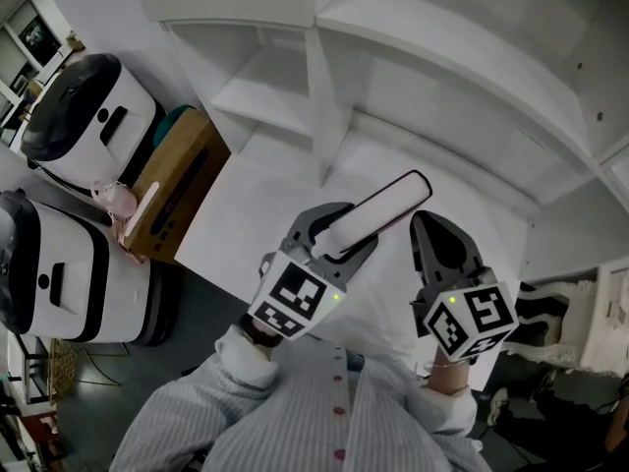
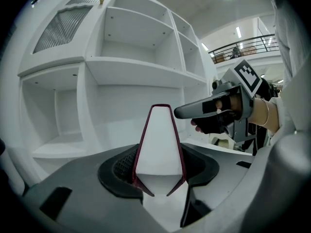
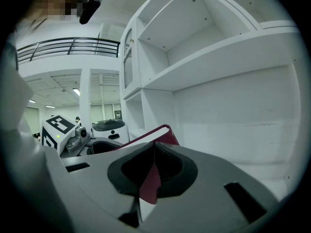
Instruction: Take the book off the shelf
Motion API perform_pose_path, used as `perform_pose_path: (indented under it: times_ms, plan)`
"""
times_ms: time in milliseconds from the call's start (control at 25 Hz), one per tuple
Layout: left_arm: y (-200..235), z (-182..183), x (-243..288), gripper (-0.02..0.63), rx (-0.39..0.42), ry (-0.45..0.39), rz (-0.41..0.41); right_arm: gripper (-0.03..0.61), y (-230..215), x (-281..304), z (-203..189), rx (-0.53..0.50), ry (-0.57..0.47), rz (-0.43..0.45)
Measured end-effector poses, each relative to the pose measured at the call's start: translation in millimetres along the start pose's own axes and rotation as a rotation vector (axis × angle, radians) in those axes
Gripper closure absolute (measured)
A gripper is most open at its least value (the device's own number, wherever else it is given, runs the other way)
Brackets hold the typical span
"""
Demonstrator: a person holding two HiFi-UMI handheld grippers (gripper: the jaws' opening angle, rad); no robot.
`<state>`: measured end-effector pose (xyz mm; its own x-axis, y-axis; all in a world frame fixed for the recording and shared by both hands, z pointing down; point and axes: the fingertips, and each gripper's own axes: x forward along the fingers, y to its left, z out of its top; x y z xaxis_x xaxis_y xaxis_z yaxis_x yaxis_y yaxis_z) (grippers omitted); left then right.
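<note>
Book [image 1: 381, 210], maroon-covered, is clamped in my left gripper [image 1: 339, 236] above the near edge of the white shelf's [image 1: 257, 197] bottom board, while my right gripper [image 1: 422, 223], jaws pressed together on nothing, hangs just beside its far corner.

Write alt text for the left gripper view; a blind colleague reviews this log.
The left claw is shut on a white-paged book with a dark red cover, held before a white shelf unit. The right claw points in from the right.

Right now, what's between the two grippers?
The book, clamped in the left gripper, slants up beside the right gripper; the head view shows it.
</note>
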<state>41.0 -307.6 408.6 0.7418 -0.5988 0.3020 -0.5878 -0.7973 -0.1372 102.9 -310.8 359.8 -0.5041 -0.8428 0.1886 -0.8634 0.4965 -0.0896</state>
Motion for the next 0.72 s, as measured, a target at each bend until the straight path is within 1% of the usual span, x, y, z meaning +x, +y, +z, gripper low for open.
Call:
perform_pose_path:
  times_ms: [440, 720]
  plan:
    - [2, 3, 11, 0.382, 0.010, -0.008, -0.049, 0.563, -6, 2, 4, -0.005, 0.004, -0.031]
    - [1, 5, 12, 0.382, 0.013, -0.012, -0.066, 0.563, -9, -1, 3, 0.000, 0.010, -0.046]
